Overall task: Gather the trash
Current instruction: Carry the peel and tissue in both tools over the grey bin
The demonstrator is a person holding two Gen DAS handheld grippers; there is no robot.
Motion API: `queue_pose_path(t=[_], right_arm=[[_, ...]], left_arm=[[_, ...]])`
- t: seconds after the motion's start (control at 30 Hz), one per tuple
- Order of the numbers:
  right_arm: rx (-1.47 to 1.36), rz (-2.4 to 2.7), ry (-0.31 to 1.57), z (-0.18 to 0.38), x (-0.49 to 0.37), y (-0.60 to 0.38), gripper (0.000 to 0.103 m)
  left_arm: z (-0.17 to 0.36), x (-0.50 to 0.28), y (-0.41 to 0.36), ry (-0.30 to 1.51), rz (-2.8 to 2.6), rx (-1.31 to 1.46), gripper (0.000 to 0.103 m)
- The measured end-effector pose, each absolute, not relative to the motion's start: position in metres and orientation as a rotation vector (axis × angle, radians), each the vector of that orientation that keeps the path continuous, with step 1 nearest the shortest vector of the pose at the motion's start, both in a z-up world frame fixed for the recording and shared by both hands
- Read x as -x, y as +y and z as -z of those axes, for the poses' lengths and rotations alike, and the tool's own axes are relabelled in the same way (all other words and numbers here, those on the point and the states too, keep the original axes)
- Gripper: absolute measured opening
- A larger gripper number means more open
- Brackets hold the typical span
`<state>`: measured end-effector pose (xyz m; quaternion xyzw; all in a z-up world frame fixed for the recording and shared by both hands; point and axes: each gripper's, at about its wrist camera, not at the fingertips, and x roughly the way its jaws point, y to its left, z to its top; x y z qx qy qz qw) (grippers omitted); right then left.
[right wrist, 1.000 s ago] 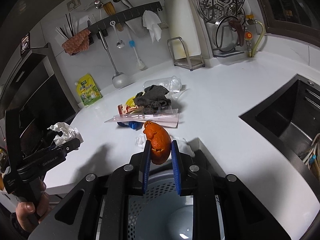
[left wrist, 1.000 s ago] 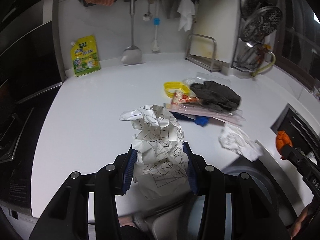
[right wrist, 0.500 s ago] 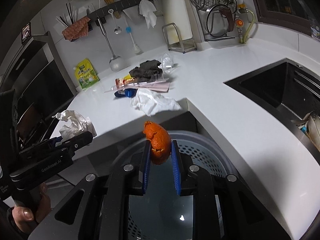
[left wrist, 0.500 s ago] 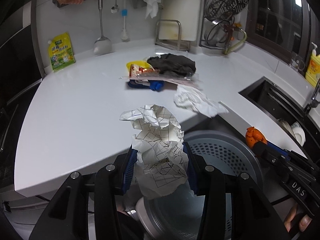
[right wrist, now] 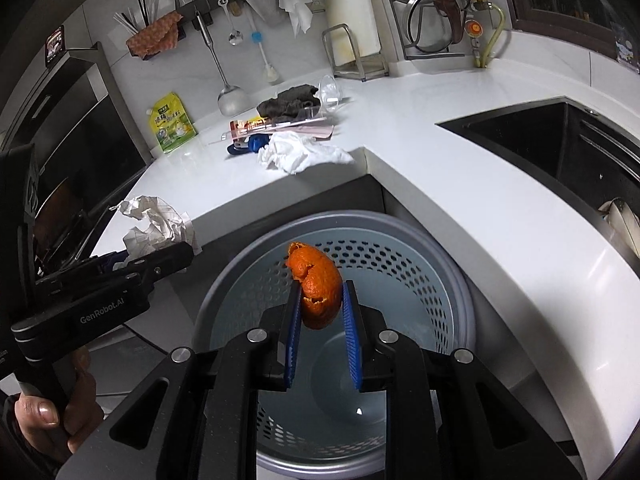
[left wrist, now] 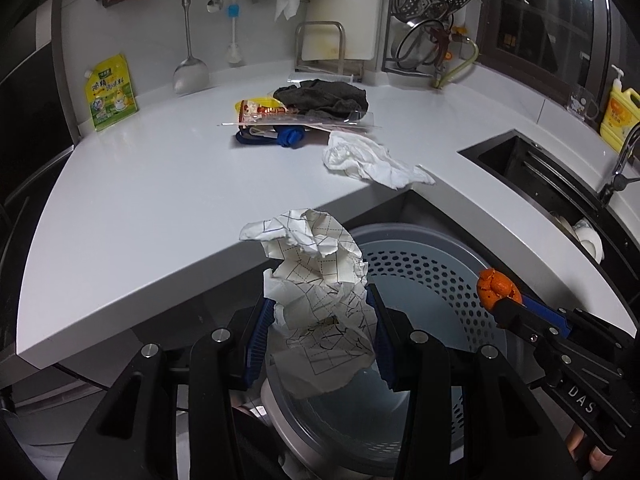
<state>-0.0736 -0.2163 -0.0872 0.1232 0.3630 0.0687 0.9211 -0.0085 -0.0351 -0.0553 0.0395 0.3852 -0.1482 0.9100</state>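
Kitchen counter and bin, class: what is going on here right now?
A person is clearing trash with two handheld grippers. The left gripper is shut on a crumpled paper, and the right gripper is shut on an orange peel. Both are held over the perforated trash bin. A white tissue and other clutter lie on the counter.

Glossy white countertop point(left wrist: 168, 184), perforated matt plastic bin point(right wrist: 400, 280) — crumpled gridded paper point(left wrist: 316, 280), dimpled orange peel point(right wrist: 318, 288).

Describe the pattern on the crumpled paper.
White crumpled paper printed with a dark grid of lines, clearest in the left wrist view.
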Motion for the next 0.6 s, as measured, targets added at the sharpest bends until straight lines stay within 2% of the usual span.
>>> queue_pose_path(t=[0.6], right_arm=[[-0.259,-0.140,0.789,0.0977,0.0729,-0.2145,0.020]], left_arm=[[0.0635,0.0110,-0.0412,0.830,0.329,-0.078,0.045]])
